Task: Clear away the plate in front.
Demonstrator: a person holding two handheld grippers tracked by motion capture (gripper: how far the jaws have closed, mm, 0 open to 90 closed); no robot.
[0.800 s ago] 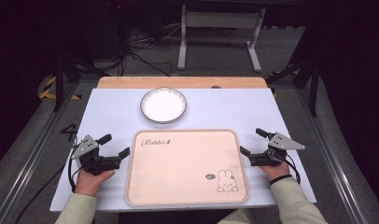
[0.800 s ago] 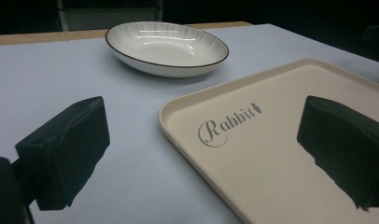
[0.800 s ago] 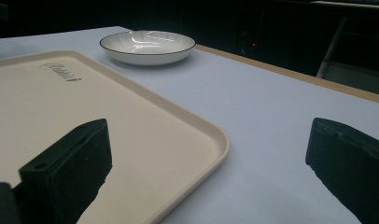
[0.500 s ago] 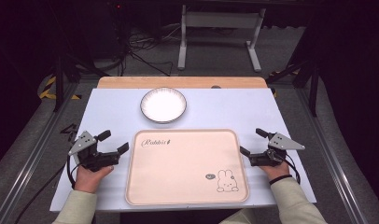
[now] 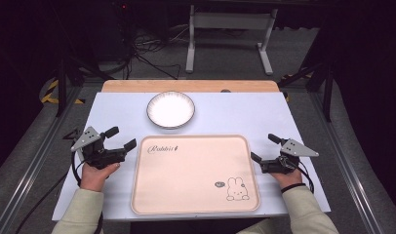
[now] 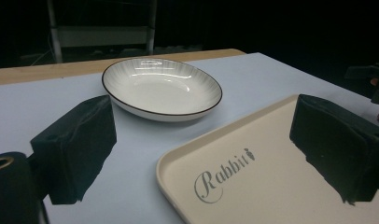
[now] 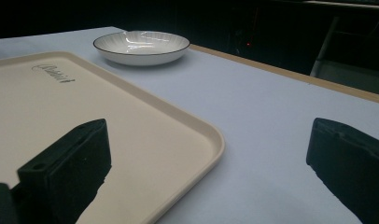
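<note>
A cream tray (image 5: 196, 173) with "Rabbit" lettering and a small bunny drawing lies in the middle of the pale blue table. Behind it stands an empty white bowl (image 5: 170, 109) with a dark rim. My left gripper (image 5: 124, 137) is held just left of the tray's far left corner, open, with nothing between its jaws. In the left gripper view that tray corner (image 6: 187, 163) lies between the jaws and the bowl (image 6: 162, 87) is beyond. My right gripper (image 5: 262, 147) sits at the tray's right edge, open and empty. The right gripper view shows the tray's corner (image 7: 211, 135) and the bowl (image 7: 141, 45) far off.
The table top (image 5: 249, 114) has a wooden strip (image 5: 186, 86) along its far edge. Beyond it, a metal stand (image 5: 227, 29) and cables lie on the dark floor. Metal frame rails run along both sides of the table.
My left gripper has shifted a little away from the person, toward the bowl's side of the table. The right gripper, tray and bowl have stayed put.
</note>
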